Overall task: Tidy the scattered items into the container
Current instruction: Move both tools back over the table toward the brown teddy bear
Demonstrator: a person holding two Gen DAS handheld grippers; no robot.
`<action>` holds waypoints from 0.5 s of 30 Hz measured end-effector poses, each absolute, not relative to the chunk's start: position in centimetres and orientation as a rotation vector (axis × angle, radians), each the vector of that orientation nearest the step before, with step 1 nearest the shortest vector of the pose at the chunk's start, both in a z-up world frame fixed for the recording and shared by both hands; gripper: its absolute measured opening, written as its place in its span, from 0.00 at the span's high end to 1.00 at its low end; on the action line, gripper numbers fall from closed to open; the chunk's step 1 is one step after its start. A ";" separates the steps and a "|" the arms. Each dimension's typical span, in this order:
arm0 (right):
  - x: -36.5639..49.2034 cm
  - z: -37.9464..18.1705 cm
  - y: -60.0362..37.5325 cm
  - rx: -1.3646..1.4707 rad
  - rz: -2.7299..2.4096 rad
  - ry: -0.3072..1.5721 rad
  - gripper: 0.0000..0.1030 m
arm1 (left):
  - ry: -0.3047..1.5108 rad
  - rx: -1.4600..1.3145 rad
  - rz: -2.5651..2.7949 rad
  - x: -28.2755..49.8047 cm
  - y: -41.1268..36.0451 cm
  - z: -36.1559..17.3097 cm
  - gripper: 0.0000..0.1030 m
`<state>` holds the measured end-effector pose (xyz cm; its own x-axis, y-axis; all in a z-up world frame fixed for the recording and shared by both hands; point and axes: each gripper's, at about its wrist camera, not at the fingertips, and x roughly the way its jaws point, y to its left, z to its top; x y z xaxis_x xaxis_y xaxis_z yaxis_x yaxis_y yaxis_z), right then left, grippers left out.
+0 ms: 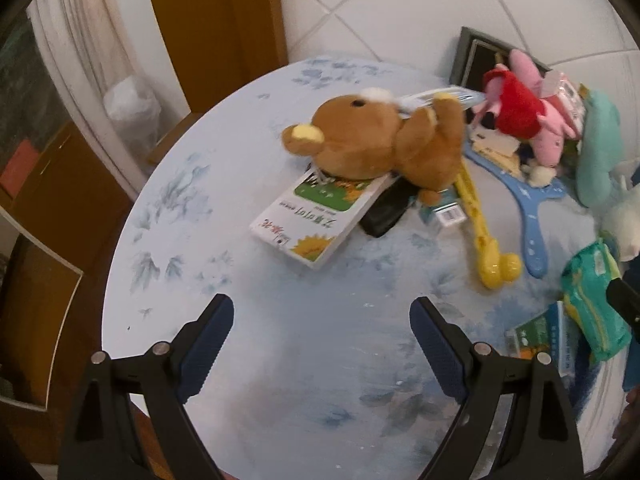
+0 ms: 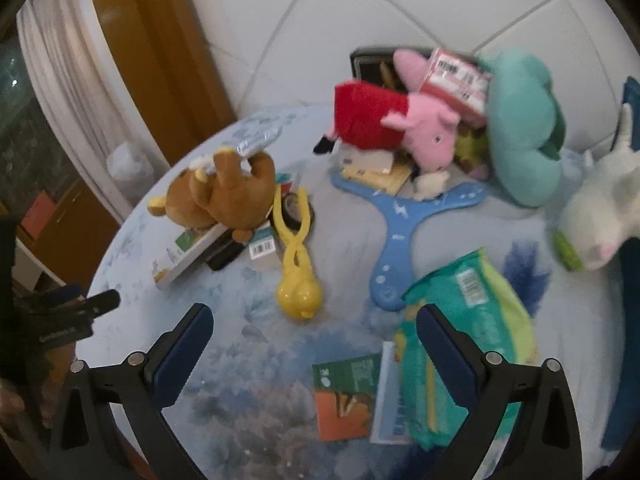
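A brown plush bear point(image 1: 372, 140) lies on a white booklet point(image 1: 316, 216) on the round blue floral table point(image 1: 280, 340); it also shows in the right wrist view point(image 2: 224, 192). A yellow scoop toy point(image 2: 296, 264), a blue boomerang point(image 2: 400, 232), a green wipes pack point(image 2: 468, 316) and a small green-orange book point(image 2: 348, 396) lie scattered. A pink pig plush in red point(image 2: 400, 124) and a teal plush point(image 2: 524, 132) lie by a dark box point(image 2: 372, 64) at the back. My left gripper point(image 1: 322, 320) is open and empty above bare table. My right gripper point(image 2: 314, 328) is open and empty, its right finger over the wipes pack.
A white plush point(image 2: 600, 208) lies at the right edge. A black object point(image 1: 384, 208) sits under the booklet. White quilted padding point(image 2: 400, 8) backs the table. Wooden furniture point(image 1: 60, 184) and a curtain stand left, beyond the table's edge.
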<state>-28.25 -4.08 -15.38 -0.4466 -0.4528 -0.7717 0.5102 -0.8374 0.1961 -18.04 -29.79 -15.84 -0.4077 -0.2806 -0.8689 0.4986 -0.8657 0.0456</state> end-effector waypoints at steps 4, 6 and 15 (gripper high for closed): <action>-29.4 -16.6 -6.4 1.227 -2.250 0.122 0.00 | 0.317 1.357 -2.279 -19.3 -32.3 -16.4 0.12; -29.8 -16.7 -7.1 1.232 -2.255 0.110 0.00 | 0.303 1.366 -2.291 -20.4 -33.7 -16.7 0.12; -32.4 -15.9 -11.7 1.278 -2.368 -0.088 0.00 | 0.228 1.404 -2.463 -27.1 -39.6 -16.1 0.12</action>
<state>-32.40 -11.70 -15.93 -0.4727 -0.4117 -0.7791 0.3526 -0.8987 0.2609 -27.14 -39.56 -16.07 -0.4795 -0.1762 -0.8596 0.3311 -0.9436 0.0087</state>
